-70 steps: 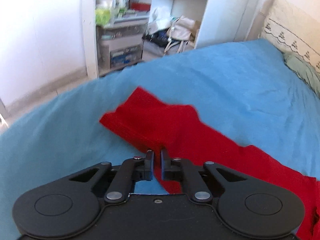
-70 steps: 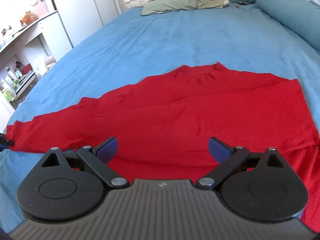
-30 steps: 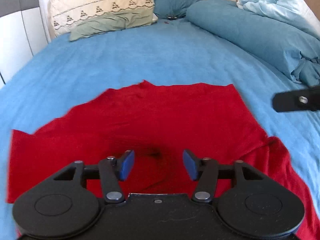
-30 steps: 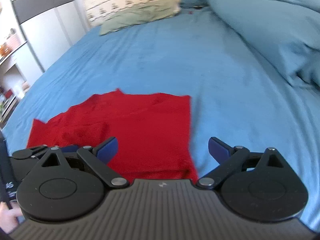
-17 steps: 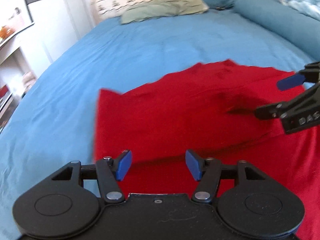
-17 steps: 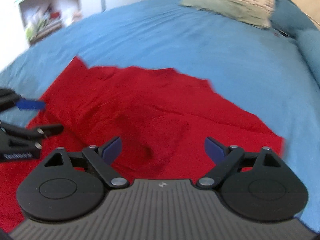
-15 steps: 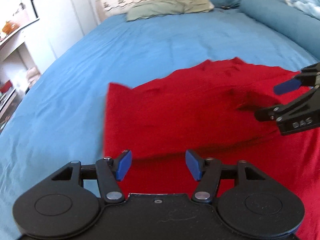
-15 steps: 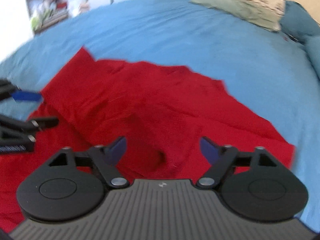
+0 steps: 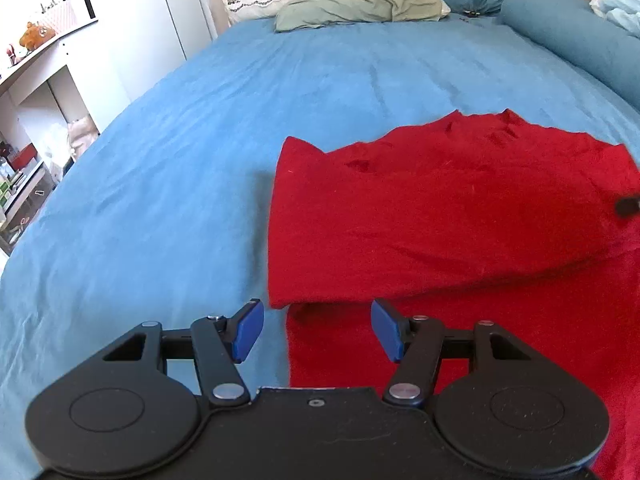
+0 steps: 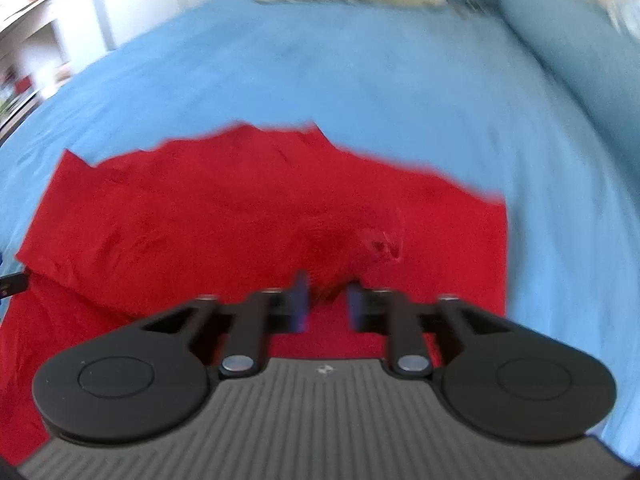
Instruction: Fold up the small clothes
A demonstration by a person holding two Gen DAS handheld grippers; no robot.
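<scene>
Left side of the red garment (image 9: pixel 440 208) now folded over, on the blue bed (image 9: pixel 168 168).

Since a moment ago the left tongs (image 9: pixel 316 330) have let go and stand open and empty at the fold's near corner; the right tongs (image 10: pixel 326 300) are closing over a raised pucker, the pads not yet pressing. Second fold likely next. No writing is legible.

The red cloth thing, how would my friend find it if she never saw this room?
Look at the big bed with the blue sheet. Near its front edge, away from the pillows, lies the red garment, spread flat with one part folded over itself. It is the only bright red thing on the bed; all the other bedding is blue, green or cream.
</scene>
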